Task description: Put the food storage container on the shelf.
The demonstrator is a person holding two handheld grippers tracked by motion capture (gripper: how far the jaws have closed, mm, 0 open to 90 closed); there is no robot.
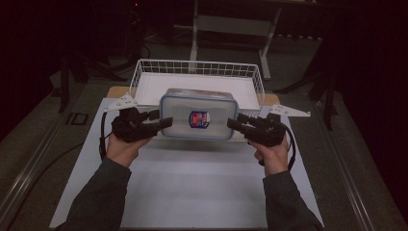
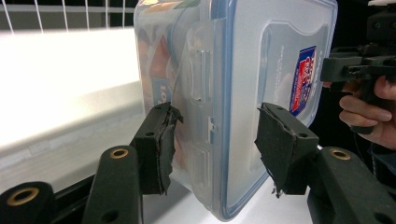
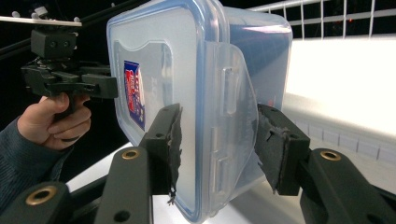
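Observation:
A clear plastic food box (image 1: 198, 115) with a blue-rimmed lid and a red and blue sticker hangs just above the white board, in front of the wire basket. My left gripper (image 1: 161, 119) is shut on its left end and my right gripper (image 1: 235, 120) on its right end. In the left gripper view the black pads (image 2: 159, 140) clamp the box (image 2: 233, 93) across lid and base at a side latch; the right gripper (image 2: 345, 70) shows beyond. In the right gripper view the jaws of my right gripper (image 3: 217, 135) pinch the box (image 3: 187, 93) likewise, with the left gripper (image 3: 79, 81) behind. Something orange shows dimly inside.
A white wire basket (image 1: 139, 72) with a white floor stands right behind the box. A white board (image 1: 192, 192) covers the table in front of the person. Dark floor, cables and table legs (image 1: 195, 33) lie beyond.

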